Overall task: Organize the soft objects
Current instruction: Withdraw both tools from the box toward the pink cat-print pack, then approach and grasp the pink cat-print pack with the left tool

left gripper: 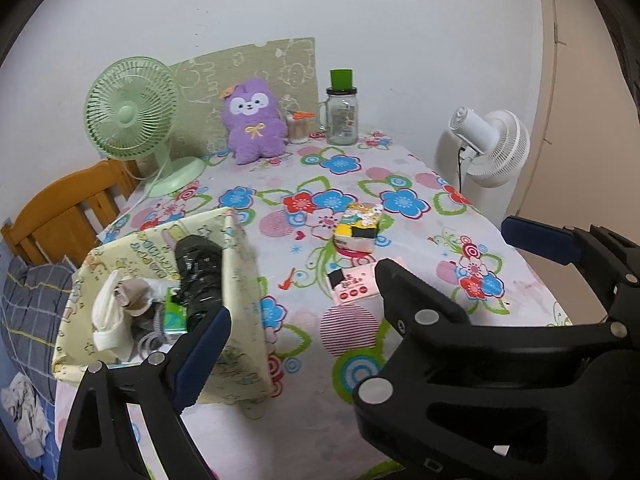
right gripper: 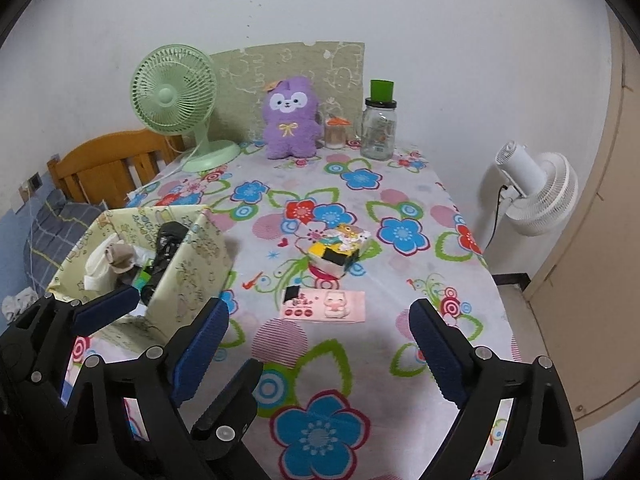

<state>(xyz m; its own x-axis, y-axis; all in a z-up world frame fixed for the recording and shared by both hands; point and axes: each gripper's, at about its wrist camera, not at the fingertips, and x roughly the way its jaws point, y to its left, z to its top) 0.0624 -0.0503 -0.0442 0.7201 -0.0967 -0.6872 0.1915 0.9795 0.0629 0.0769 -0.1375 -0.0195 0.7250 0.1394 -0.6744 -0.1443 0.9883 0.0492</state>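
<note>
A yellow patterned fabric box [left gripper: 240,280] stands on the left of the flowered table. It holds a white cloth [left gripper: 108,312], a black plastic-wrapped bundle [left gripper: 200,268] and a green pack [left gripper: 176,316]. A purple plush toy [right gripper: 290,120] sits upright at the back. Mid-table lie a colourful tissue pack [right gripper: 340,252] and, nearer, a flat pink packet [right gripper: 324,306]. My left gripper [left gripper: 320,320] is open and empty beside the box's right wall. My right gripper [right gripper: 320,304] is open and empty, just short of the pink packet. The two grippers overlap, and the right one hides the left's right finger.
At the back stand a green desk fan [right gripper: 174,96], a glass jar with a green lid [right gripper: 378,128] and a small container [right gripper: 335,132]. A white fan [right gripper: 536,196] stands off the table's right edge. A wooden headboard [left gripper: 64,216] and checked bedding [left gripper: 28,304] lie left.
</note>
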